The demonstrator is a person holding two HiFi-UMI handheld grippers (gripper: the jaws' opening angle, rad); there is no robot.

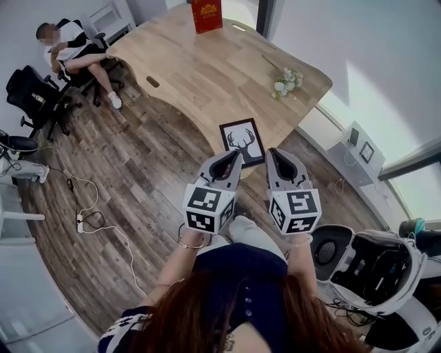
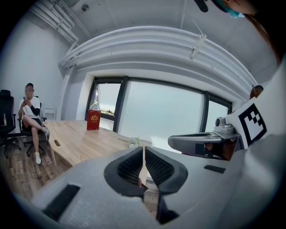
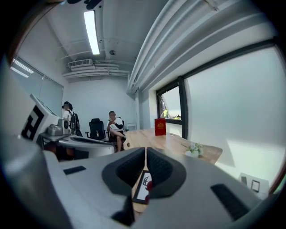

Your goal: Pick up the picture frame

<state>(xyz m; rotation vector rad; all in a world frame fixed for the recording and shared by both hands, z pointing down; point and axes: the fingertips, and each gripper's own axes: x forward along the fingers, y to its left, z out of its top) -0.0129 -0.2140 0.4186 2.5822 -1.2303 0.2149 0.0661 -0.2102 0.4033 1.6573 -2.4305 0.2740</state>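
Observation:
The picture frame (image 1: 242, 141) is black with a white picture of deer antlers. It lies flat on the wooden table (image 1: 200, 76), close to the near edge. My left gripper (image 1: 236, 154) hovers at the frame's lower left corner, jaws shut and empty. My right gripper (image 1: 271, 152) hangs just right of the frame, also shut with nothing in it. In the right gripper view a strip of the frame (image 3: 144, 187) shows below the shut jaws of the right gripper (image 3: 146, 149). The left gripper (image 2: 143, 148) looks out over the table, and I cannot make out the frame there.
A red box (image 1: 207, 15) stands at the table's far end and a small bunch of flowers (image 1: 286, 81) lies at its right. A person (image 1: 72, 55) sits at far left beside a black chair (image 1: 31, 96). Cables (image 1: 81, 222) cross the floor; an open white case (image 1: 375, 269) sits at right.

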